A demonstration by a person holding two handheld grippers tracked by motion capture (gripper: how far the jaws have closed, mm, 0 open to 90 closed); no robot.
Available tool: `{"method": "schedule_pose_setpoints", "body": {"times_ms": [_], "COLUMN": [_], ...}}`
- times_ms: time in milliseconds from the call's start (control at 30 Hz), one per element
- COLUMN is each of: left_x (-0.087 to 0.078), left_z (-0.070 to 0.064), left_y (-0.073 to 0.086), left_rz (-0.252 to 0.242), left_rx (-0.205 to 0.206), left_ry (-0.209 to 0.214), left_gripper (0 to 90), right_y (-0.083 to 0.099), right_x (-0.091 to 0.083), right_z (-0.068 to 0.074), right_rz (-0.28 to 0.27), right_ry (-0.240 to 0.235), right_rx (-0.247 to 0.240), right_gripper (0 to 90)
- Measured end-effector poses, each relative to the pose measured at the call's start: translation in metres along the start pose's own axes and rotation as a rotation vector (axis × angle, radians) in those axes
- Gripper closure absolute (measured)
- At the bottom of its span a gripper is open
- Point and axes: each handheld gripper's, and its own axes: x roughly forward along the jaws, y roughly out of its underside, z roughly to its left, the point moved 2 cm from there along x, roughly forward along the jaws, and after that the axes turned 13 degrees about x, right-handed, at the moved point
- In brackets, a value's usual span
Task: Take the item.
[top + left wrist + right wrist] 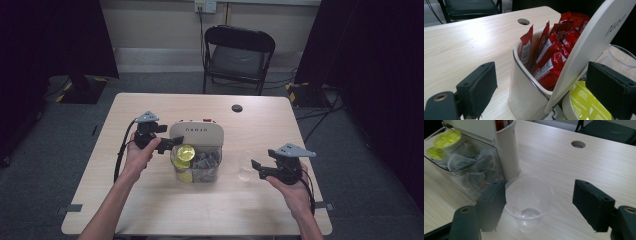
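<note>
Left tool sat at the left side of the organizer box mid-desk, jaws spread wide and gripping nothing. In the left gripper view its jaws straddled the box's near corner: red sachets stood upright in the rear white compartment, and a yellow-green capsule lid marked CAPPUCCINO lay just beside the right jaw, contact unclear. Right tool was to the right of the box, jaws also wide apart, holding nothing. A clear plastic cup stood upright on the desk between those jaws, near the left one; I couldn't tell if they touched. The box's clear front bin held two yellow capsules and several clear-wrapped pods.
</note>
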Motion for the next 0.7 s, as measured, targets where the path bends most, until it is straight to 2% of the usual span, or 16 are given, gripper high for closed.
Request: {"method": "schedule_pose_setpoints", "body": {"times_ms": [433, 700], "left_x": [-0.001, -0.001], "left_z": [0.001, 0.001], "left_y": [0.0, 0.0], "left_rz": [0.0, 0.003], "left_rx": [-0.013, -0.014], "left_ry": [-0.003, 0.0], "left_gripper": [9.2, 8.5], "right_y": [-0.018, -0.028], "right_x": [0.018, 0.035], "right_z": [0.039, 0.062], "right_rz": [0.005, 0.036], "right_ry": [-0.127, -0.205], "right_rx": [-0.049, -0.085], "right_gripper": [34.9, 37.3]}}
